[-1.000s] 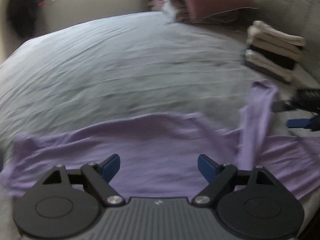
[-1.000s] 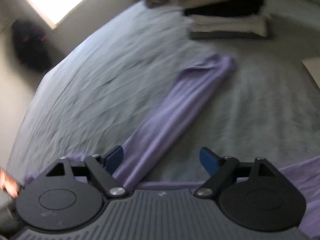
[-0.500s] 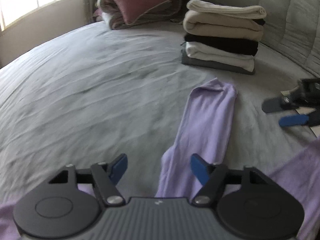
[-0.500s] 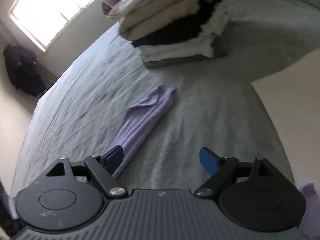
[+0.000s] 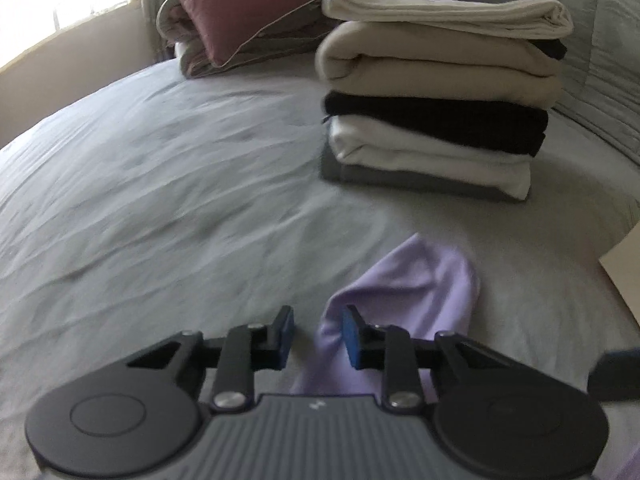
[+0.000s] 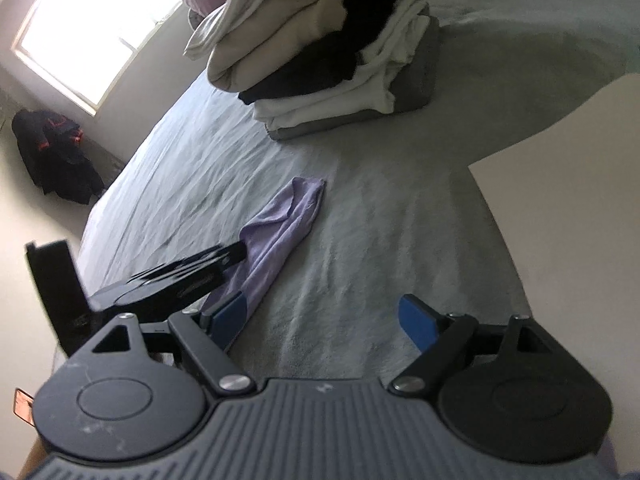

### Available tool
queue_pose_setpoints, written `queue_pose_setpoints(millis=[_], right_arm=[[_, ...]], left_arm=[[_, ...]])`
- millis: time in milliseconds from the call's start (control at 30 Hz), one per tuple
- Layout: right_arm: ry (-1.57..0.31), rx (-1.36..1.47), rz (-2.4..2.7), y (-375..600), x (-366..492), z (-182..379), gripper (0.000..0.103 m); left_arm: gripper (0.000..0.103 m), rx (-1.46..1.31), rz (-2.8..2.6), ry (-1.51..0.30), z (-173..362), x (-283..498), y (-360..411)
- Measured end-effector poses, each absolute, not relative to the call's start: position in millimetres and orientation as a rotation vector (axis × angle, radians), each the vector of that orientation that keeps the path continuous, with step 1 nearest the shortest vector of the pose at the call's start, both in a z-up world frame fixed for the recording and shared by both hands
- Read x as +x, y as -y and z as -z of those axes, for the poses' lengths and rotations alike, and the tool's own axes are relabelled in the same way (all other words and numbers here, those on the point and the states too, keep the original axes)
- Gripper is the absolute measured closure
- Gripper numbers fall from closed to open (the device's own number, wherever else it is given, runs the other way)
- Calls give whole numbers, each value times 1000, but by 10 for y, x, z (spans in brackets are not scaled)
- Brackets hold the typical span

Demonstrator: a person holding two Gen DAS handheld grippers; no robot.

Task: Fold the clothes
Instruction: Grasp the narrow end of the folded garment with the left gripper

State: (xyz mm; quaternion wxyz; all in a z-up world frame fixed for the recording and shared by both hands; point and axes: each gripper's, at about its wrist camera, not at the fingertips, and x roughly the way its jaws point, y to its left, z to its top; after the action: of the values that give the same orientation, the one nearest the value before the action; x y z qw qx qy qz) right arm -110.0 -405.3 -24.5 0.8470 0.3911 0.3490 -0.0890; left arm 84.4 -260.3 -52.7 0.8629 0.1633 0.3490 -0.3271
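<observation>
A lilac shirt sleeve (image 5: 412, 280) lies stretched on the grey bed, its cuff end toward the folded stack. My left gripper (image 5: 318, 333) is low over the sleeve's left edge. Its jaws are closing, with that edge of fabric between the blue pads and a gap still showing. The right wrist view shows the same sleeve (image 6: 286, 220) with the left gripper (image 6: 234, 254) lying across it. My right gripper (image 6: 322, 318) stands wide open over bare bed sheet. Its left pad is beside the sleeve and nothing is between its fingers.
A stack of folded cream, black, white and grey clothes (image 5: 440, 92) stands just beyond the sleeve. A maroon pillow (image 5: 260, 4) lies behind it. The bed's right edge (image 6: 492, 216) runs close by. A window (image 6: 100, 28) and dark clothing (image 6: 56, 156) are at the far left.
My left gripper has travelled right along the shirt to the sleeve and its jaws have narrowed around the sleeve's edge. The right gripper swung toward the bed edge and stayed open.
</observation>
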Motion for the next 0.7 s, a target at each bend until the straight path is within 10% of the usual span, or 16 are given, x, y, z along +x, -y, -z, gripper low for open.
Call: queue_pose_setpoints(millis=[167, 700], right_arm=[[-723, 841, 189, 4118, -1116, 246, 17], [-490, 1375, 24, 4742, -1544, 469, 17]], left_arm=[[102, 223, 670, -760, 552, 924, 2700], [102, 27, 865, -693, -20, 56, 2616]])
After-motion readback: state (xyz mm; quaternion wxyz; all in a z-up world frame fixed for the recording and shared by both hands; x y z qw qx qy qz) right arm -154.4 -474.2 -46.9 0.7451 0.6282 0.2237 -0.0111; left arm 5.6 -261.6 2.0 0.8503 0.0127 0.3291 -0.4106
